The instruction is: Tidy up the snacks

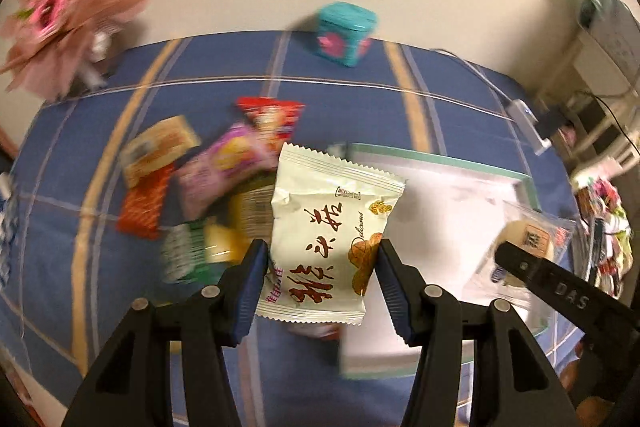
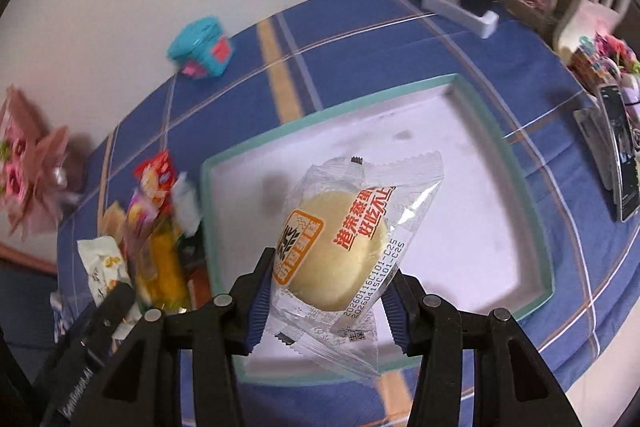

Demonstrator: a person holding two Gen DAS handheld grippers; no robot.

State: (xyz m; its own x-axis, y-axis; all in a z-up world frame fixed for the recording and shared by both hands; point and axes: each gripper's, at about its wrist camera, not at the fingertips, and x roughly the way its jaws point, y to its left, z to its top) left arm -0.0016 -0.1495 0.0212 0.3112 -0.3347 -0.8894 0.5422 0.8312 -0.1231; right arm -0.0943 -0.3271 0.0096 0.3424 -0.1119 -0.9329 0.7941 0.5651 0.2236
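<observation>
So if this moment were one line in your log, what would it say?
left gripper: holds cream snack packet | right gripper: holds clear-wrapped bun over tray | tray: nothing inside | snack pile: beside tray

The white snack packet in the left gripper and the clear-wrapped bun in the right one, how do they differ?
The white snack packet is opaque, printed with brown characters; the clear-wrapped bun shows its pale round cake through the film, with orange print. The packet is flatter, the bun bulges. Both have crimped ends and are each pinched in a gripper, left gripper and right gripper.
</observation>
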